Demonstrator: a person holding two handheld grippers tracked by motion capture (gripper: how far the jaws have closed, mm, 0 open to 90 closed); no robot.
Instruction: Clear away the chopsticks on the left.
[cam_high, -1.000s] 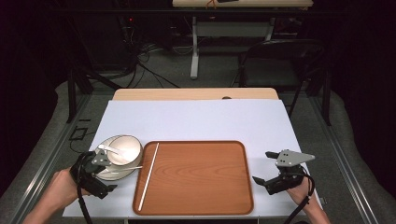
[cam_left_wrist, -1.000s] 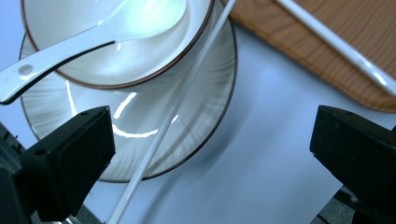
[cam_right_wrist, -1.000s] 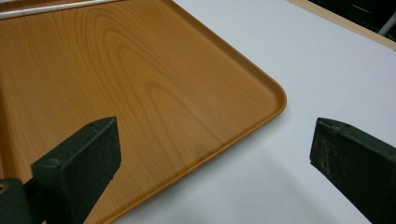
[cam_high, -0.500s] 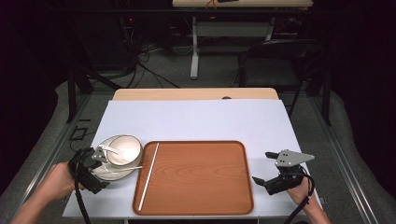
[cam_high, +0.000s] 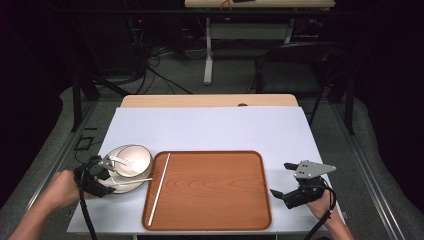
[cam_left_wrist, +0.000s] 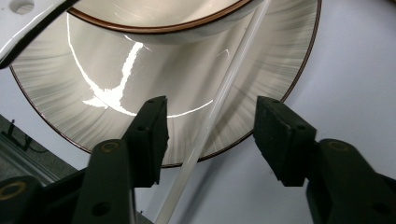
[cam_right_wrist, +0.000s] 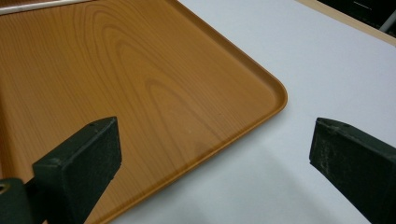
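Note:
A cream plate (cam_high: 120, 189) at the table's left carries a cream bowl (cam_high: 134, 159) with a white spoon (cam_high: 118, 160) in it. A white chopstick (cam_high: 134, 180) lies across the plate. My left gripper (cam_high: 110, 180) reaches over the plate's near-left rim. Its jaws have just been closing and straddle the chopstick (cam_left_wrist: 219, 102) above the plate (cam_left_wrist: 60, 93), with a gap on each side, so it is open. A second chopstick (cam_high: 160, 187) lies along the left edge of the wooden tray (cam_high: 215, 187). My right gripper (cam_high: 280, 179) rests open at the tray's right corner (cam_right_wrist: 261, 93).
White paper (cam_high: 210, 130) covers the table top, with bare room behind the tray. Beyond the table's far edge stand a dark chair (cam_high: 295, 65) and another table's legs (cam_high: 207, 50). Cables lie on the floor (cam_high: 150, 70).
My left hand has shifted a little to the left and settled at the plate's rim. The right hand has stayed in place.

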